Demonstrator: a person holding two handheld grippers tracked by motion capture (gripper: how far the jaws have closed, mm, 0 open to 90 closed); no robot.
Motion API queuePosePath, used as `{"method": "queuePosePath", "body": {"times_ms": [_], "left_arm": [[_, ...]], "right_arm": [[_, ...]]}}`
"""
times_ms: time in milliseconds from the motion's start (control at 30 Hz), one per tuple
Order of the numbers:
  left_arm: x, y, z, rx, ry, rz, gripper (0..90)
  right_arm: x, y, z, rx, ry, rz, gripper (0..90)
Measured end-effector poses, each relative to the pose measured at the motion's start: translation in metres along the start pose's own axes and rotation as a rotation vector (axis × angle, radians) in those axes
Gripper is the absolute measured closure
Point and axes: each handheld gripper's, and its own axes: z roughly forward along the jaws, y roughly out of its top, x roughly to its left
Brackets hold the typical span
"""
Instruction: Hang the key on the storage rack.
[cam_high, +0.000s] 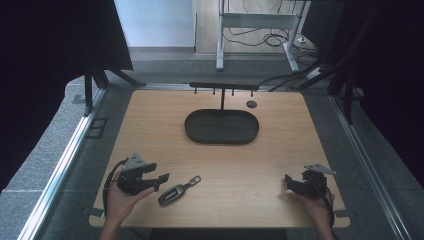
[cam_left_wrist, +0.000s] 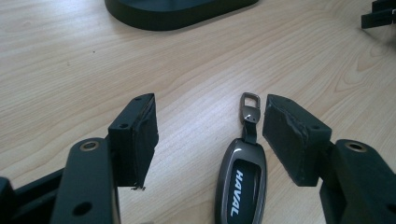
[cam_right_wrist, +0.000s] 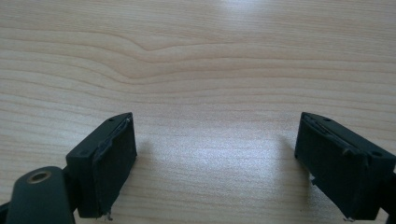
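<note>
A dark grey car key fob (cam_high: 173, 193) with a metal loop lies flat on the wooden table (cam_high: 150, 130), near the front left. My left gripper (cam_high: 161, 181) is held just to its left, open, its tips close to the fob. In the left gripper view the fob (cam_left_wrist: 242, 179), marked HAVAL, lies on the wood between the wide-apart jaws, nearer the right pad (cam_left_wrist: 286, 135), with its loop pointing away; neither pad touches it. My right gripper (cam_high: 289, 184) rests low at the front right, open, with bare wood between its pads (cam_right_wrist: 112, 165).
A black oval tray (cam_high: 222, 127) sits at the table's middle back, with a thin black hook rack (cam_high: 223, 87) standing behind it. A small round grommet (cam_high: 251, 104) lies near the rack. The table's front edge runs just below both hands.
</note>
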Motion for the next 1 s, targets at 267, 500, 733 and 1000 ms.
{"method": "queuePosePath", "body": {"times_ms": [267,500,733,1000], "left_arm": [[-0.002,0.0,0.0,0.009,-0.003,0.011,36.2],[0.0,0.002,-0.008,-0.006,0.005,0.006,36.2],[0.002,0.004,-0.015,-0.01,-0.028,-0.015,36.6],[-0.013,0.024,-0.008,0.155,-0.03,0.064,40.9]], "right_arm": [[-0.004,-0.002,-0.003,-0.016,0.022,0.027,16.6],[-0.003,-0.003,-0.004,-0.023,0.023,0.027,18.3],[0.0,-0.001,-0.001,-0.02,0.041,0.012,18.3],[0.001,-0.001,-0.002,-0.022,0.067,0.004,18.8]]}}
